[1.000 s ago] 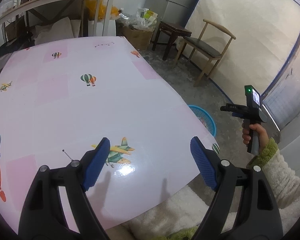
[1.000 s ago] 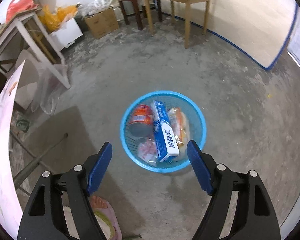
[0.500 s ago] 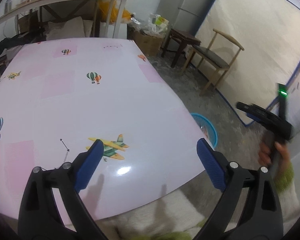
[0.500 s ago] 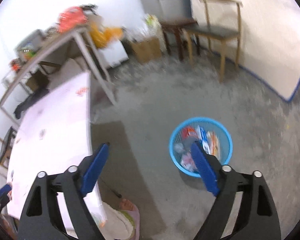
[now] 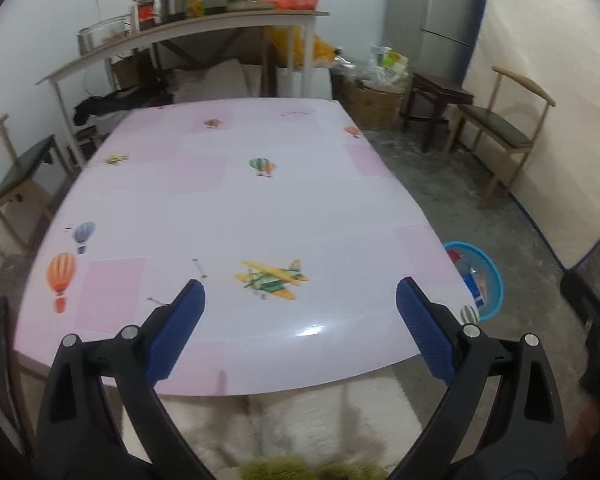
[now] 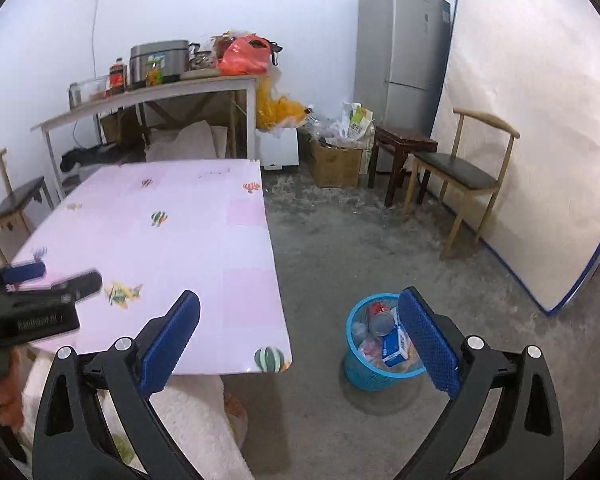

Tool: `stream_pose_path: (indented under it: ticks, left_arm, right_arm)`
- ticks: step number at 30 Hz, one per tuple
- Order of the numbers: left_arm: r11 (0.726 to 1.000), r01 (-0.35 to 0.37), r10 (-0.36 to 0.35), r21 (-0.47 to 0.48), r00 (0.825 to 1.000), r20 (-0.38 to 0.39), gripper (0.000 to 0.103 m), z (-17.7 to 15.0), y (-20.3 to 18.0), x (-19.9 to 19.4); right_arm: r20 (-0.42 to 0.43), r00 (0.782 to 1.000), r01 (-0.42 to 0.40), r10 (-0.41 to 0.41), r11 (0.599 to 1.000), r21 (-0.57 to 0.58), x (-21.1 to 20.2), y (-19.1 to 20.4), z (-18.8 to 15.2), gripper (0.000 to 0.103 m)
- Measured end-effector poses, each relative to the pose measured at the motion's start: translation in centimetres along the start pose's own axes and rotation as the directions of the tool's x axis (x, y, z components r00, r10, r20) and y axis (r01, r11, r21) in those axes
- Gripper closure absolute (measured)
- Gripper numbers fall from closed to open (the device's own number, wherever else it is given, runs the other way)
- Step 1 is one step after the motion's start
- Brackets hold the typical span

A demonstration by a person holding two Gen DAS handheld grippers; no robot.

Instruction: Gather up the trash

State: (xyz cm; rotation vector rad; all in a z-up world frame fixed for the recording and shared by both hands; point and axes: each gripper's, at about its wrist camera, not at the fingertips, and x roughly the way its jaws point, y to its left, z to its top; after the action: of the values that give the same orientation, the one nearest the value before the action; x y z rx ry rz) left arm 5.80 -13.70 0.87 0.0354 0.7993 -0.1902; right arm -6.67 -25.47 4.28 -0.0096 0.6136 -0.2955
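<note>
left wrist view. landmark: blue basket (image 5: 485, 280), on the floor just beyond the right near corner of the desk (image 5: 236, 208). left gripper (image 5: 300, 312) hangs over the near edge of the desk, jaws wide and holding nothing. desk: pink patterned cloth, no loose trash visible on it. basket contents partly seen, a blue carton and red packaging among them. change from a second ago: the view has tipped up to take in the far shelf and fridge, and the jaws have spread a little wider. the right gripper, then held up beyond the basket, now shows only as a dark blurred shape at the right edge of this view.

right wrist view. right gripper (image 6: 300, 332), jaws opening to their widest, nothing between them. basket (image 6: 380, 372) sits low and to the right, holding a can, a blue carton (image 6: 396, 346) and wrappers. change: a second ago this camera looked straight down into the basket from close above; it has since risen and swung to face the room, with the desk (image 6: 172, 232) left of the basket.

reading: trash lies in the basket, both jaws are empty and the desk shows bare, so the collecting looks finished or nearly so.
</note>
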Motion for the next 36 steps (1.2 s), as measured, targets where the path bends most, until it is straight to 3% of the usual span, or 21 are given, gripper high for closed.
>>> stream_pose_path:
  ticks: [4, 9, 12, 16, 36]
  left_arm:
    - [0.998, -0.063, 0.063, -0.023, 0.998, 0.003, 0.011, -0.2, 0.6, -0.9]
    - [0.994, -0.105, 0.103, -0.023, 0.993, -0.065, 0.011, -1.1, 0.7, -0.1]
    - [0.993, -0.12, 0.118, -0.009, 0.986, -0.119, 0.011, -2.0, 0.6, 0.3]
    - [0.991, -0.137, 0.137, 0.006, 0.981, -0.138, 0.011, -2.5, 0.4, 0.6]
    - [0.988, -0.134, 0.145, 0.081, 0.977, -0.153, 0.011, -2.9, -2.1, 0.7]
  right_arm:
    - [-0.043, 0.999, -0.009, 0.01, 1.0, 0.024, -0.3, 0.7, -0.7, 0.006]
    - [-0.185, 0.982, -0.029, 0.042, 0.997, 0.072, 1.2, 0.1, -2.2, 0.006]
    - [-0.251, 0.968, 0.014, 0.0, 0.998, 0.056, 2.0, 0.0, -3.2, 0.006]
    - [-0.29, 0.956, 0.051, -0.036, 0.998, 0.044, 2.5, 0.0, -4.2, 0.006]
    - [-0.308, 0.948, 0.1, -0.075, 0.993, 0.065, 3.6, -2.1, -4.2, 0.006]
